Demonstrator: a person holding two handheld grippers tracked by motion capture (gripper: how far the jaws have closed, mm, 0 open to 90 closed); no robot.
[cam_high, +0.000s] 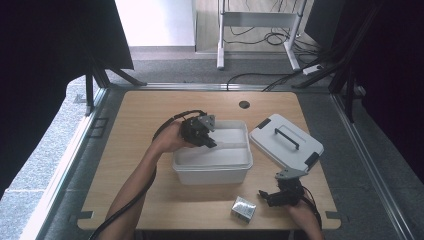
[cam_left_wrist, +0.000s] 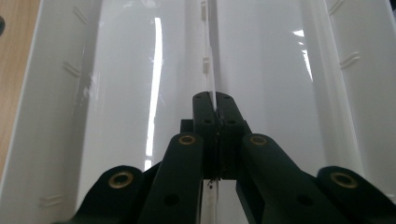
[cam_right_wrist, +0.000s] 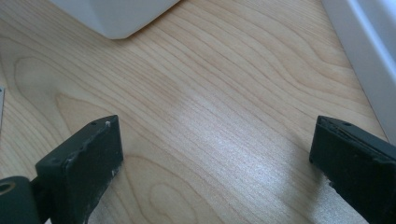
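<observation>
Black jaws of the left gripper (cam_left_wrist: 215, 109) are pinched shut on the thin clear divider (cam_left_wrist: 211, 70) inside the white plastic box (cam_high: 212, 172). It looks ready to be lifted straight up. Wide open, the right gripper (cam_high: 266, 196) rests by the small box (cam_high: 243, 209).

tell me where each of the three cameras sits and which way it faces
High view: above the person's side, looking forward and down on the table; both forearms, left gripper and right gripper show.
Left gripper view: rides the left gripper, looking along the white bin; its fingers are shut on the thin clear divider.
Right gripper view: low, facing bare wood; open fingers.
Shared: the bin appears in the high and left gripper views.
</observation>
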